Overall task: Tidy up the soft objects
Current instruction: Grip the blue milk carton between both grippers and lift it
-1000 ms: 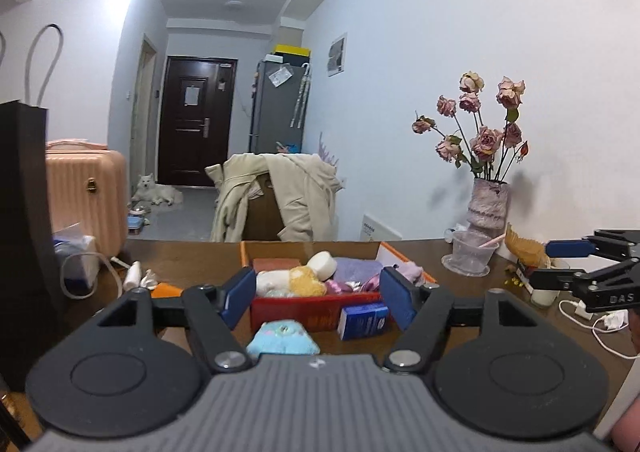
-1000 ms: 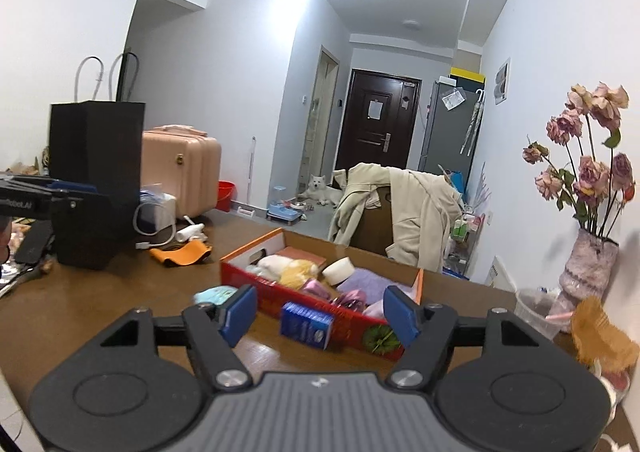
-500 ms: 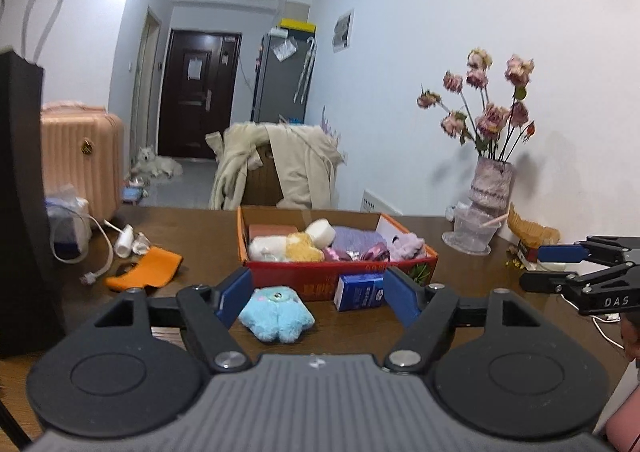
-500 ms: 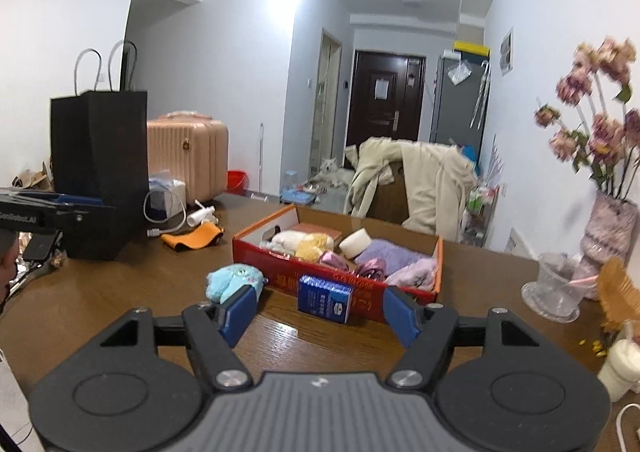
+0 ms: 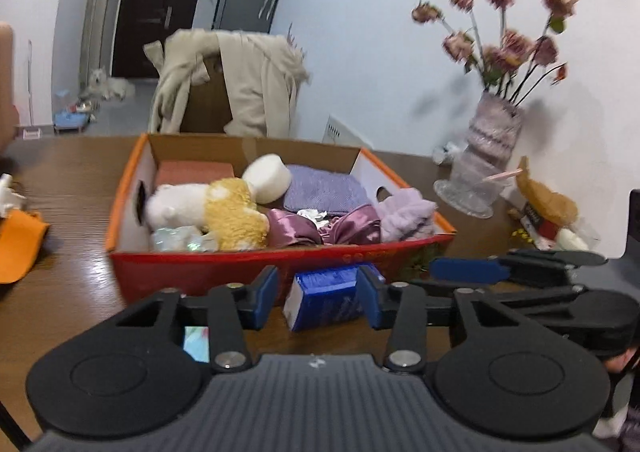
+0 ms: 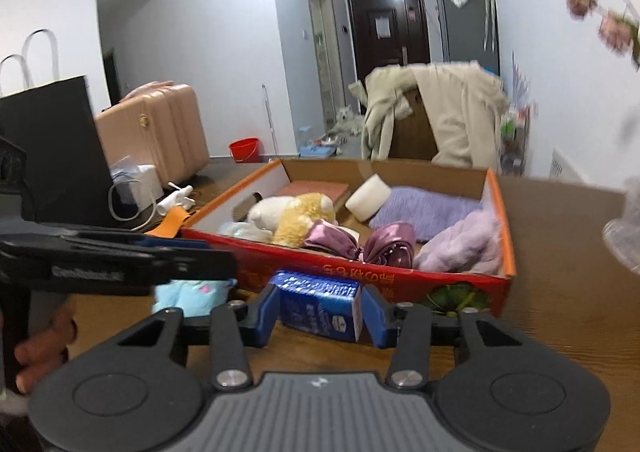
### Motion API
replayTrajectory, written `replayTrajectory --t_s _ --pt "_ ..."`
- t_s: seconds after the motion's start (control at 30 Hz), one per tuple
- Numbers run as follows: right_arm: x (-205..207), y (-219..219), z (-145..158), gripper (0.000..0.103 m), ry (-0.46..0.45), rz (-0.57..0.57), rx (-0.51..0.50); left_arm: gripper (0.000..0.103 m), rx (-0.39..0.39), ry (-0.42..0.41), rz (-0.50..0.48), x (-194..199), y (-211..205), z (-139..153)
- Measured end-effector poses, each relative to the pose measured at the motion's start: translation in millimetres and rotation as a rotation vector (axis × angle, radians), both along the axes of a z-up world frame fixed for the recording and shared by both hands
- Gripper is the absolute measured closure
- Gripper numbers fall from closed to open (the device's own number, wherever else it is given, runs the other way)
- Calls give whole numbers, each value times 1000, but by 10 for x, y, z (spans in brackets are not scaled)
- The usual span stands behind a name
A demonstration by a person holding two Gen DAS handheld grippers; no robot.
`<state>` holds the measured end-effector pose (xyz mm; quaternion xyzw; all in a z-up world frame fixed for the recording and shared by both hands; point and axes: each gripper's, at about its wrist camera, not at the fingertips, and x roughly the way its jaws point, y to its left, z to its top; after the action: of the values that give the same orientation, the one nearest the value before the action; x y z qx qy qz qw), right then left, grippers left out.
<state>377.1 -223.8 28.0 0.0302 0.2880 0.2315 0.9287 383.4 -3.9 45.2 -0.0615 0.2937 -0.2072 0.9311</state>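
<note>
Left gripper (image 5: 318, 297) and right gripper (image 6: 320, 315): jaws closing, blue pack (image 6: 320, 305) between both, contact unclear. Pack on tabletop (image 6: 560, 292) against red box (image 5: 132, 212) front wall; box holds plush toy (image 5: 216, 212), purple fabrics (image 6: 424, 212)

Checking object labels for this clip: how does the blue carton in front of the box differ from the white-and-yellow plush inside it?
The blue carton is boxy and printed; the white-and-yellow plush is rounded and fluffy. The carton stands on the table outside the red box; the plush lies inside it among other soft items.
</note>
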Motion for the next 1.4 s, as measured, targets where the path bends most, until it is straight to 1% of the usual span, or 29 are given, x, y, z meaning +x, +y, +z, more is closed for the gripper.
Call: replayTrajectory --t_s 0.03,0.07,0.1,0.13,0.2,0.23,0.33,0.43,0.47,0.53,0.6,0.67,0.77,0.83,0.87,0.9,0.93,0.97,1.0,1.03,1.1,1.13,1.17,1.2,1.23,1.27,1.33,1.37,1.4 --pt "111 -1 -70 65 19 -9 21 63 -4 19 1 103 -24 -43" --pt "211 -3 -138 67 39 -20 40 65 -18 36 5 184 -32 -86" --pt "278 -5 -193 72 52 -28 55 71 -36 56 9 245 -27 -125" --pt "340 -18 -246 78 66 -38 77 74 -59 77 10 299 -17 -170" --pt "418 -67 -327 84 97 -43 137 82 -100 112 2 345 16 -240" --pt "422 -82 -348 86 106 -38 150 83 -114 128 -5 342 25 -272" --pt "329 -65 -327 85 101 5 104 83 -133 133 -10 216 49 -281" --pt "187 -60 -283 82 113 58 81 82 -156 161 -48 49 92 -317" --pt "136 -74 -277 80 110 59 89 80 -158 165 -49 10 103 -331" --pt "76 -114 -261 69 104 55 112 79 -169 172 -40 -24 129 -352" --pt "85 -135 -273 68 107 37 121 77 -176 188 -26 7 150 -389" --pt "156 -136 -354 67 135 19 124 77 -178 211 -23 51 154 -446" --pt "210 -107 -490 67 176 11 122 77 -179 232 -23 89 148 -531" --pt "239 -92 -566 72 203 27 152 77 -183 232 -23 87 144 -557" --pt "248 -84 -595 72 216 27 159 78 -184 230 -25 83 140 -556" --pt "241 -82 -608 73 212 22 161 85 -188 229 -31 84 137 -556" --pt "231 -82 -599 81 212 20 166 89 -198 237 -44 89 127 -568" --pt "212 -86 -581 84 210 25 179 93 -211 254 -50 83 112 -585" --pt "186 -85 -568 85 207 28 188 93 -211 248 -50 56 96 -577" --pt "154 -78 -563 86 201 30 188 93 -179 227 -36 6 64 -545" --pt "144 -62 -595 90 214 23 191 88 -70 129 33 -115 -20 -485" --pt "142 -64 -616 90 216 14 197 86 -32 101 75 -154 -32 -483" --pt "141 -71 -619 90 217 11 206 79 -30 102 79 -171 -18 -488" --pt "145 -73 -618 90 221 5 211 69 -44 102 79 -191 7 -492" --pt "145 -75 -619 90 221 -2 215 65 -50 93 98 -208 26 -499" --pt "148 -74 -628 90 218 -5 213 63 -39 85 123 -214 33 -512" --pt "149 -78 -637 89 221 -14 220 64 -11 112 161 -160 41 -564" --pt "141 -72 -634 89 218 -16 216 65 -15 121 163 -151 49 -572" --pt "134 -68 -635 89 216 -21 214 66 -37 133 140 -139 66 -581"
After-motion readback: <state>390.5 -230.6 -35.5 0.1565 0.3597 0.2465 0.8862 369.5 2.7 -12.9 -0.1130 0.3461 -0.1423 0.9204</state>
